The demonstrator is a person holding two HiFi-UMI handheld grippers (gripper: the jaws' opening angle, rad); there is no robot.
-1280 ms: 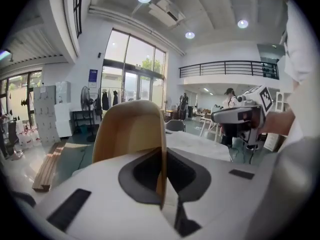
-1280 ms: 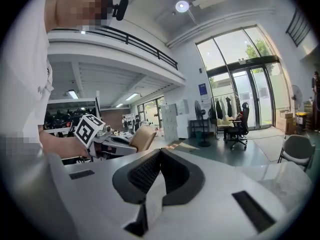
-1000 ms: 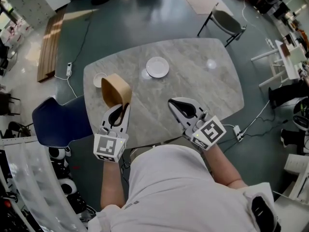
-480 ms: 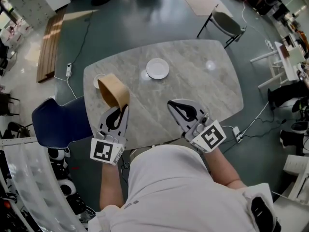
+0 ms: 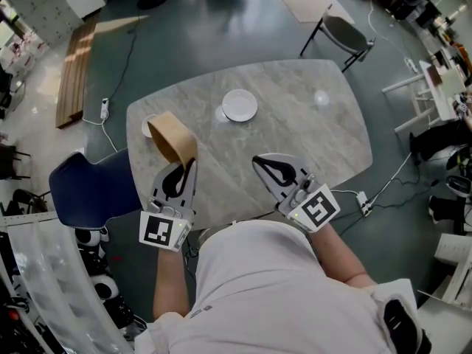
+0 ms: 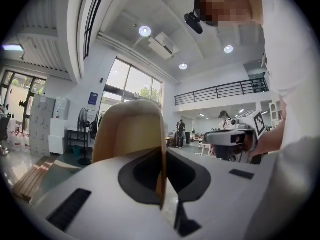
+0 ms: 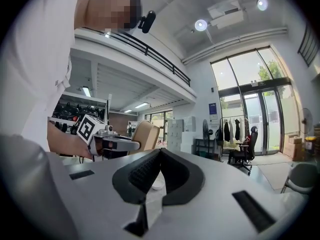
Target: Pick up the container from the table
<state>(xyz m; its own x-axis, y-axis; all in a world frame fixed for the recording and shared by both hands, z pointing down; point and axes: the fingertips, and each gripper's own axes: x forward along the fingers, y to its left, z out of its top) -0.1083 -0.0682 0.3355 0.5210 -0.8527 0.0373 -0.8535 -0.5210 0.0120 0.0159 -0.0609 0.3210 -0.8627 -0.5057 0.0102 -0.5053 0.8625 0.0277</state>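
The left gripper (image 6: 161, 184) has its fingers (image 6: 95, 189) pinched together on the thin wall of the tan container (image 6: 127, 129), which rises just beyond them.

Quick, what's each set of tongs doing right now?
Left tongs: closed on the wall of the tan container.
Right tongs: closed, empty.

Desk (image 5: 324, 135), clearance listing; positions given from white plate (image 5: 240, 105).
- Right of plate: bare marble out to desk edge; open passage.
- Near side of plate: bare strip between left hand-held gripper (image 5: 190, 164) and right hand-held gripper (image 5: 257, 158); open.
- Left of plate: tan container (image 5: 173, 139), wall clamped in left hand-held gripper; small white disc (image 5: 150, 124) partly hidden behind it; lane blocked.
- Farther left, off desk: blue chair (image 5: 92, 190).
- Beyond plate, off desk: grey chair (image 5: 346, 34), well apart.
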